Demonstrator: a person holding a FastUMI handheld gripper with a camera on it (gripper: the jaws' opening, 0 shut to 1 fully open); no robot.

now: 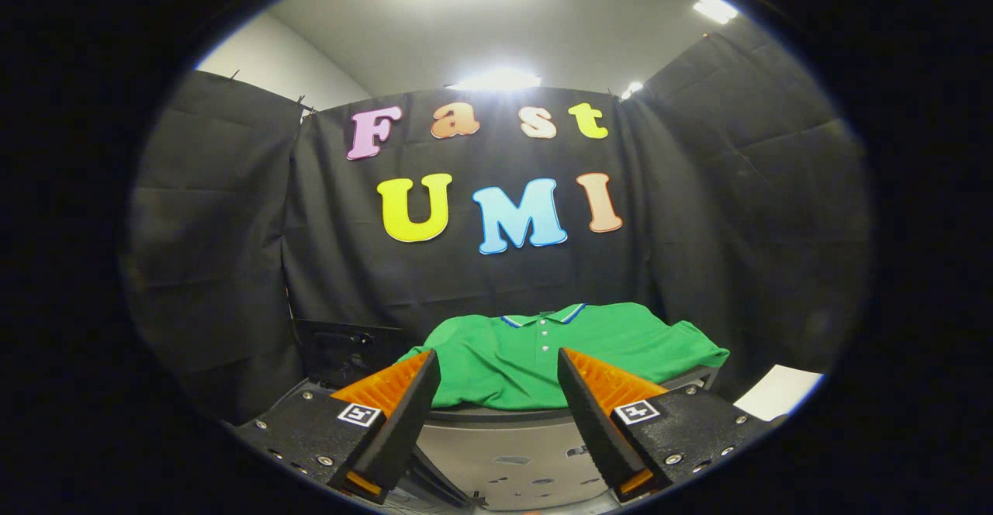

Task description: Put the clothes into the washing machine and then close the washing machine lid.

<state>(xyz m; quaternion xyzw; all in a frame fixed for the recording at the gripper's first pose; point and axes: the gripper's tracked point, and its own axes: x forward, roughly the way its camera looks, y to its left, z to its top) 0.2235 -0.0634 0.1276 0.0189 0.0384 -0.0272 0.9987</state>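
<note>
One green polo shirt (535, 352) lies spread over the washing machine (504, 441) top, just beyond the gripper (496, 379); fingers wide apart, holding nothing. Risk: pinching a single layer, so sleeves trail outside the drum and block the lid.

A recording booth: black cloth walls (496, 267) hang beyond the fingers, bright ceiling lamps (496, 79) above, and a grey washing machine (512, 453) just ahead.
</note>
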